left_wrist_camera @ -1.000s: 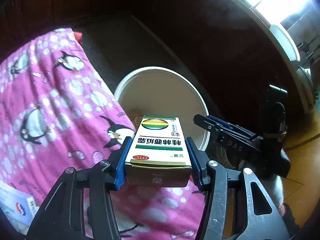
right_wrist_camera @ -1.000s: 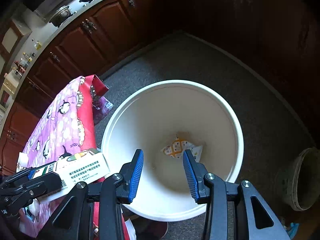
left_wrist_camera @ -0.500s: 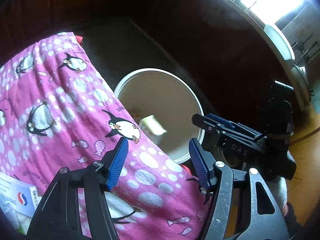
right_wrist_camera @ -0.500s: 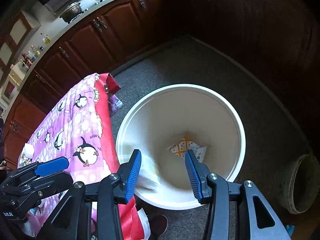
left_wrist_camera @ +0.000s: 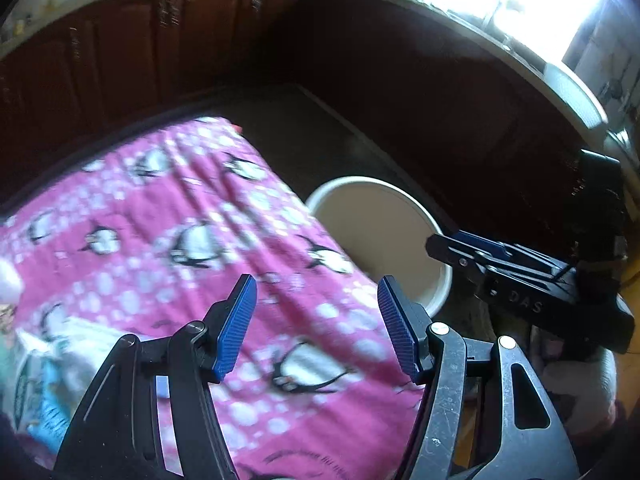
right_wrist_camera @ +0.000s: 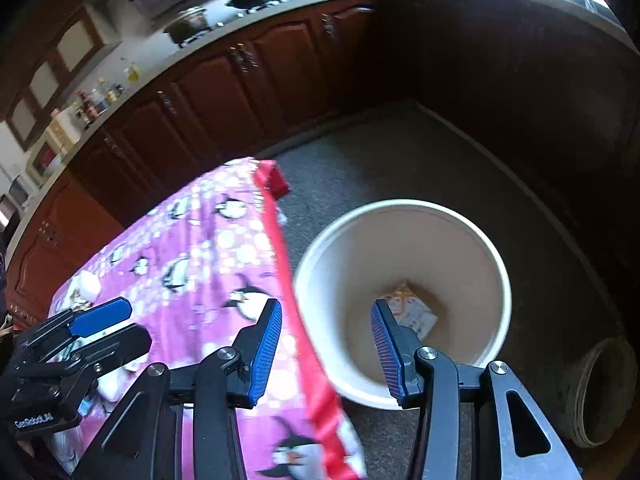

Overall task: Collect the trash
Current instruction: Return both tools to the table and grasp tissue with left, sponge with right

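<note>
Right wrist view: the trash, a flat paper packet (right_wrist_camera: pixel 412 312) printed in white and orange, lies at the bottom of a round white plastic bucket (right_wrist_camera: pixel 472 236) at centre right of the frame, partly hidden behind one blue ribbed pad of the right claw (right_wrist_camera: pixel 326 350). That claw is spread wide with nothing between its pads, hanging over the bucket's near rim and the red hem of a pink penguin-print cloth (right_wrist_camera: pixel 200 248). The bucket stands on a speckled grey floor (right_wrist_camera: pixel 400 160), just beside the cloth-covered tabletop. At lower left the left claw (right_wrist_camera: pixel 106 324) hovers over the cloth.

In the left wrist view, the left claw (left_wrist_camera: pixel 318 324) is likewise spread and empty above the soft, wrinkled cloth (left_wrist_camera: pixel 168 216); the bucket (left_wrist_camera: pixel 434 296) shows past the cloth's edge at centre right. Blurred light-blue and white packaging (left_wrist_camera: pixel 44 384) lies on the cloth at lower left. Dark wooden cabinets (left_wrist_camera: pixel 132 48) curve along the upper frame.
</note>
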`<state>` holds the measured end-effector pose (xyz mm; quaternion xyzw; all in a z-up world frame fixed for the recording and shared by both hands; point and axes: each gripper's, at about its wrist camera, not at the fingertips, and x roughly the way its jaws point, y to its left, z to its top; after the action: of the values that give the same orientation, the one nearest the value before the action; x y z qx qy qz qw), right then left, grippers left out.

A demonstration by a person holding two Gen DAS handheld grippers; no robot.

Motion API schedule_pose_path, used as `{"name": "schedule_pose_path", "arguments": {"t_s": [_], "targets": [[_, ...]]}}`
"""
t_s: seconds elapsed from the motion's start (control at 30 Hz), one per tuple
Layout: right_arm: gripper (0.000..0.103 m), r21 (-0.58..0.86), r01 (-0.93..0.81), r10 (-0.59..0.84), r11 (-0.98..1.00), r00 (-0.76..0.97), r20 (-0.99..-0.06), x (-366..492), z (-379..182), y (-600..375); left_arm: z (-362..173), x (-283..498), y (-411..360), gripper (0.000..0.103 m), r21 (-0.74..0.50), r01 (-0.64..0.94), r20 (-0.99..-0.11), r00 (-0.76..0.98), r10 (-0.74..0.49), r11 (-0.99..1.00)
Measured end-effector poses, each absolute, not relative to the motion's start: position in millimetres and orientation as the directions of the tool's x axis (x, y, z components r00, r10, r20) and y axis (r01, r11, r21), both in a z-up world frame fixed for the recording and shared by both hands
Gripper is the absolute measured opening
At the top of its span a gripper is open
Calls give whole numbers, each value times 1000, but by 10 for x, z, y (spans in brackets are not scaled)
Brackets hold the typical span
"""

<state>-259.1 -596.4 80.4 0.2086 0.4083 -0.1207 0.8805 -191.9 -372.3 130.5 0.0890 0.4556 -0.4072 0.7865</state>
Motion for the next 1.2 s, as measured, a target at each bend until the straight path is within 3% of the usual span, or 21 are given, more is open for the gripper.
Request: {"name": "schedule_pose_path", "arguments": {"t_s": [0.13,0.7,1.2], "targets": [[62,247,333,-36,910,656,-754,-2511,915,-5667,1452,-1897,-3403,62,-160,694,-768,360,-530,702],[65,249,95,120,964,679,-724,-2059,1180,-4438,1612,-1732,-1953,62,-137,512,-745,511,-429,848],[65,280,-27,236,960,619,-749,-1430,1161,-3737,1277,-1157,-305,62,-127,267,-788,557,-261,955]]}}
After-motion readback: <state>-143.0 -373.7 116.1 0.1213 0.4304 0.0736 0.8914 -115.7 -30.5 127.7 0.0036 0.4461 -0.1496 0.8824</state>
